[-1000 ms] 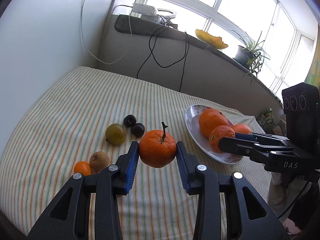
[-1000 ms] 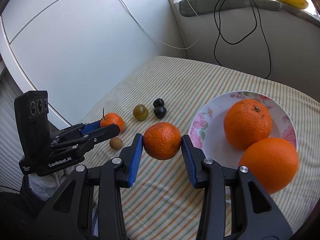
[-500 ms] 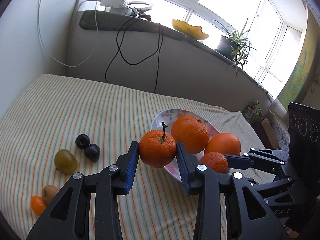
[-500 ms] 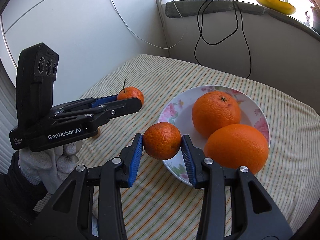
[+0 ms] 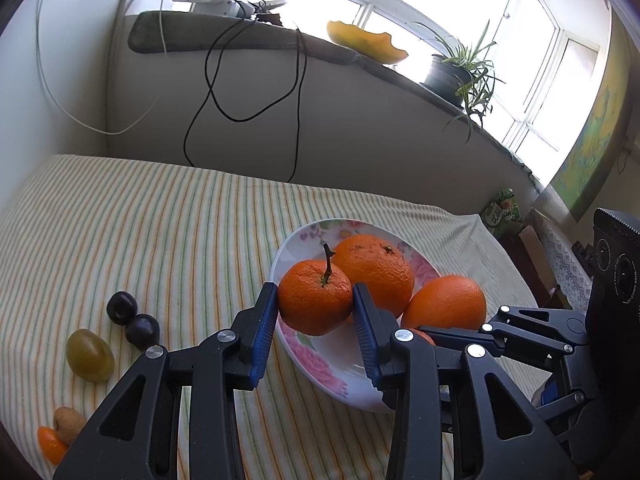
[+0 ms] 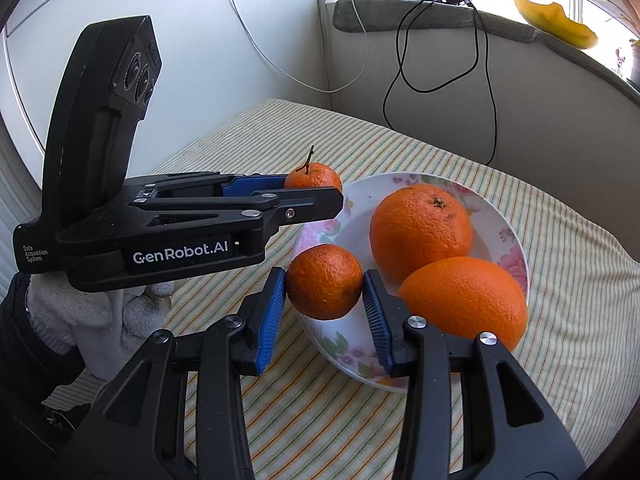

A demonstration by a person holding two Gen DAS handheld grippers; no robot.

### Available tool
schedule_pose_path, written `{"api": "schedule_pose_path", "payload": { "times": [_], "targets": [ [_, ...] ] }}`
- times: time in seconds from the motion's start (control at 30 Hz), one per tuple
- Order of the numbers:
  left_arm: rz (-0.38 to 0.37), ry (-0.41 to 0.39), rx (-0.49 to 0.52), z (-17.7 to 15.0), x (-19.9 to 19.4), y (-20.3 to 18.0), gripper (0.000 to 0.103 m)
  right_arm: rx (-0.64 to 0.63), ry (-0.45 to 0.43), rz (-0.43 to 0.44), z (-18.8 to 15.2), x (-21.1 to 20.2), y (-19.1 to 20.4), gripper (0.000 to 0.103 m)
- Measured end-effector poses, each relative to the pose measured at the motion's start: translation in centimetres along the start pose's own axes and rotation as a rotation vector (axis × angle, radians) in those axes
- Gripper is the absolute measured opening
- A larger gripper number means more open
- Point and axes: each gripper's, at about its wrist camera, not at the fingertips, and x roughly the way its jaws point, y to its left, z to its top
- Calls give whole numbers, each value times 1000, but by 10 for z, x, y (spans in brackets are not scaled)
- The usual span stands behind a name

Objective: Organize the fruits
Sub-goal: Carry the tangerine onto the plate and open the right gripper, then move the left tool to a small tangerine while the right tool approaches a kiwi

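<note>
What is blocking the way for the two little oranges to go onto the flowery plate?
Nothing visible blocks them. The stemmed tangerine in the left gripper and the stemless tangerine in the right gripper both hang over the bare near side of the floral white plate; its two big oranges fill the far side.

Two big oranges [image 6: 420,228] filled the far half of the plate [image 6: 516,240], leaving only its near rim bare. My left gripper [image 6: 316,196] crowded my right gripper [image 6: 325,304] there, blocking the plate's left edge.
</note>
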Motion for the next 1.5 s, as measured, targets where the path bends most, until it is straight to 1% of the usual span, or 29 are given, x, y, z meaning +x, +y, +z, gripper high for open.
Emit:
{"api": "schedule_pose_path", "payload": {
  "times": [0.23, 0.27, 0.3, 0.33, 0.37, 0.4, 0.43, 0.47, 0.93, 1.07, 1.3, 1.5],
  "targets": [
    [-2, 5, 11, 2, 6, -4, 36, -1, -9, -24, 0, 0, 0, 42],
    [-1, 7, 12, 3, 6, -5, 37, -5, -8, -25, -1, 1, 0, 42],
    [-3, 5, 12, 3, 6, -5, 46, -9, -6, -28, -1, 1, 0, 43],
    [-2, -1, 12, 3, 5, -5, 51, -14, -9, -27, -1, 1, 1, 48],
    [1, -6, 13, 4, 4, -6, 52, -17, -15, -26, -2, 0, 2, 56],
    [4, -9, 17, 4, 3, -7, 52, -21, -22, -31, -2, -1, 3, 60],
    [9, -14, 21, 5, 1, -7, 52, -26, -31, -43, -1, -2, 4, 67],
    [11, -18, 20, 6, 0, -7, 52, -30, -39, -46, -1, -4, 5, 70],
    [31, -50, 5, 6, -17, -2, 52, -13, -53, -53, 0, -14, 5, 70],
    [48, -65, 8, 4, -26, -1, 54, -7, -59, -48, -2, -18, 5, 70],
    [85, -86, 0, -3, -45, 4, 54, -10, -79, -33, -2, -24, 11, 70],
    [127, -109, -15, -12, -67, 14, 54, -9, -79, -9, -3, -24, 17, 70]
  ]
}}
